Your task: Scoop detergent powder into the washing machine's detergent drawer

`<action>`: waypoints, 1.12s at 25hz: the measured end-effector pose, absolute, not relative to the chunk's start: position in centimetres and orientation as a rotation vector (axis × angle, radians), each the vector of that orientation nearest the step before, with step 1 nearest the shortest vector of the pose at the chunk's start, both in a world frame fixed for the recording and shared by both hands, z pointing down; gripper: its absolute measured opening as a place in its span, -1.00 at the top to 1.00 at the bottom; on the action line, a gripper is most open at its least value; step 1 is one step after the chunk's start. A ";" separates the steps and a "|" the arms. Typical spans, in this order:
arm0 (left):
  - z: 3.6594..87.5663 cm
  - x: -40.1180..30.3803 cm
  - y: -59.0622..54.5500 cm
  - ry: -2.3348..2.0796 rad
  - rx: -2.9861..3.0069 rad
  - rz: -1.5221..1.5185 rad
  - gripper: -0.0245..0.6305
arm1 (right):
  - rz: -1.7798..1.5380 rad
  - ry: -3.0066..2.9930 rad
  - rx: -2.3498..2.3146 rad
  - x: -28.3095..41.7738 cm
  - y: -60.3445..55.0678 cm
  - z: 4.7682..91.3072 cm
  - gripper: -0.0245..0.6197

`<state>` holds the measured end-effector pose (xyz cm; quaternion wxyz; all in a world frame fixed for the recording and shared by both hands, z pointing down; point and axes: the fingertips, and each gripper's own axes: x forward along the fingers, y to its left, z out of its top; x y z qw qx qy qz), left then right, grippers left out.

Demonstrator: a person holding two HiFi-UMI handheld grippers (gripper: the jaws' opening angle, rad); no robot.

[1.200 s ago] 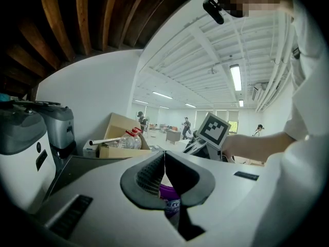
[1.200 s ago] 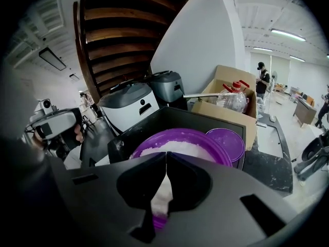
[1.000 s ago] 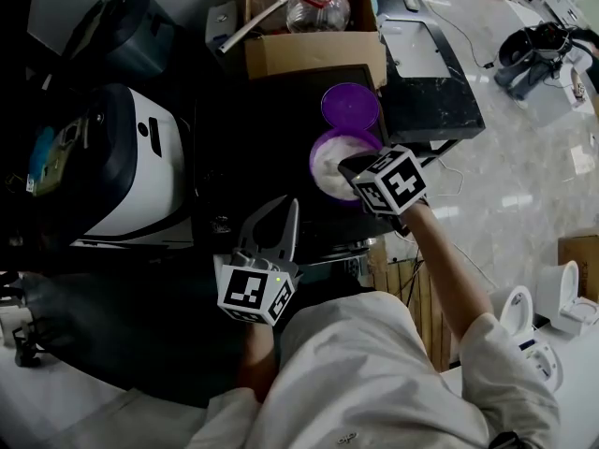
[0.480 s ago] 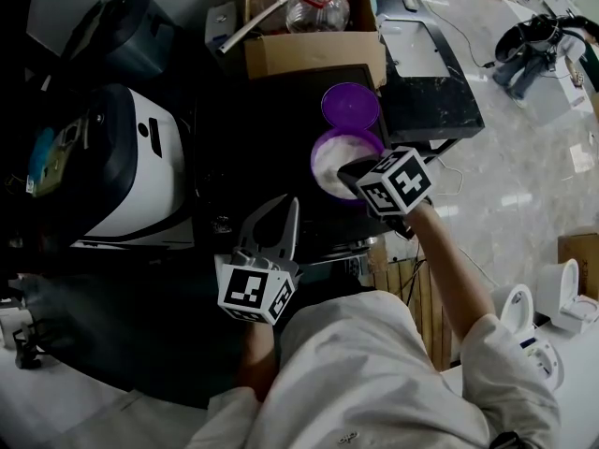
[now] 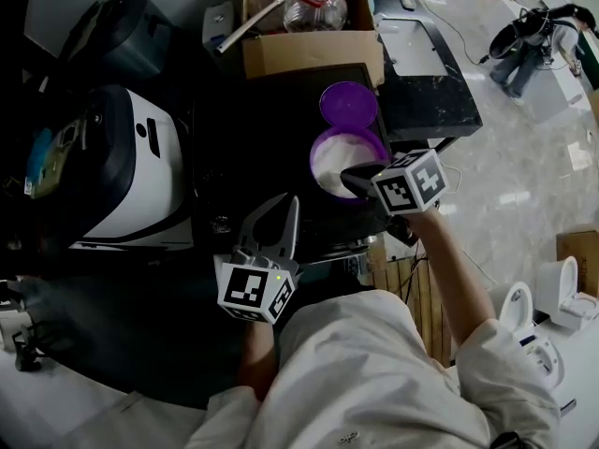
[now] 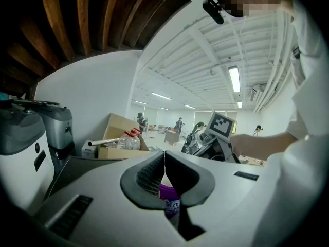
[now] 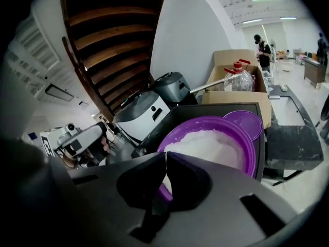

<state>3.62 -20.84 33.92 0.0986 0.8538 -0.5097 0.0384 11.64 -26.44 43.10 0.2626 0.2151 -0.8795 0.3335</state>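
Observation:
A purple tub (image 5: 339,157) full of white detergent powder (image 7: 213,144) stands on a black top, and its purple lid (image 5: 349,106) lies just behind it. My right gripper (image 5: 354,179) hovers at the tub's near rim with its jaws closed tip to tip (image 7: 165,155); I see nothing held between them. My left gripper (image 5: 290,204) rests lower left of the tub, also shut (image 6: 164,153), pointing toward the tub (image 6: 172,198). No scoop or detergent drawer is visible.
A white and black appliance (image 5: 131,171) sits left of the black top (image 5: 262,120). Behind are a cardboard box (image 5: 314,50) holding a plastic bottle (image 5: 318,3) and a dark grey machine (image 5: 122,31). A black slab table (image 5: 435,92) stands at the right.
My right gripper has shifted a little to the right and turned, its marker cube now farther from the tub's centre. The left gripper has stayed put.

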 end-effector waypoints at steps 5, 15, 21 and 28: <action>33.9 3.6 -20.9 -1.499 2.531 0.117 0.86 | 1.111 -2.418 0.689 12.6 -26.8 43.1 0.90; 33.8 3.9 -21.0 -1.486 2.545 0.121 0.86 | 1.325 -2.463 0.816 14.0 -27.3 42.6 0.90; 33.7 4.1 -21.0 -1.486 2.547 0.120 0.86 | 1.449 -2.485 0.863 15.0 -27.4 42.4 0.89; 33.9 4.4 -21.1 -1.484 2.548 0.119 0.86 | 1.617 -2.531 0.920 16.2 -27.8 41.8 0.89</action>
